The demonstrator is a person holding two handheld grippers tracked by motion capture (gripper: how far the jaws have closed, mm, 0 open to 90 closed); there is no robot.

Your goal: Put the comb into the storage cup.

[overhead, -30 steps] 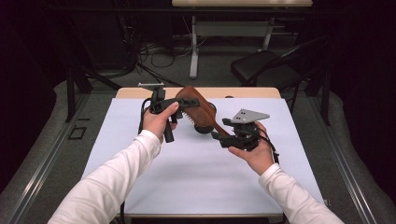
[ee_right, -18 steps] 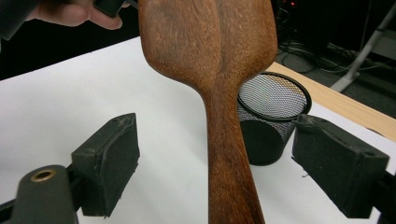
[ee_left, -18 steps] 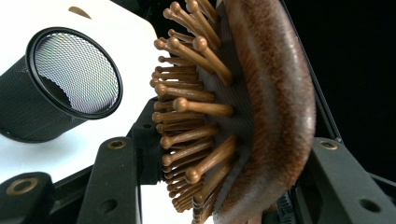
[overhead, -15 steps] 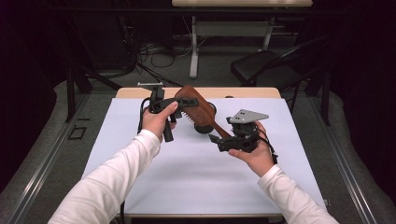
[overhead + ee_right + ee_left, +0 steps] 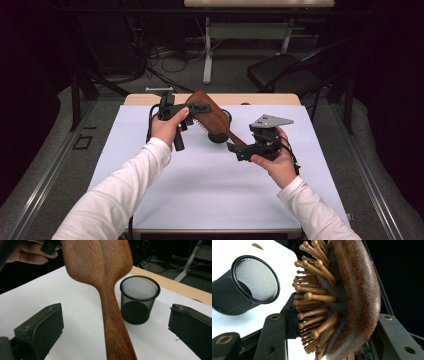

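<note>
My left gripper [image 5: 332, 340] clamps the hairbrush [image 5: 352, 295], bristles visible there; my right gripper [image 5: 115, 327], jaws just opened wide, sees its smooth back.

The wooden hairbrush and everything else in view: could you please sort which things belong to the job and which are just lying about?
In the job:
- wooden hairbrush, head clamped in the left gripper
- right gripper, jaws just opened off the handle
- black mesh cup, upright on the table behind the brush

Lying about:
- black chair
- floor cables

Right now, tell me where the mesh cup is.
The mesh cup stands upright on the white table, far centre in the high view, under the raised hairbrush.
</note>
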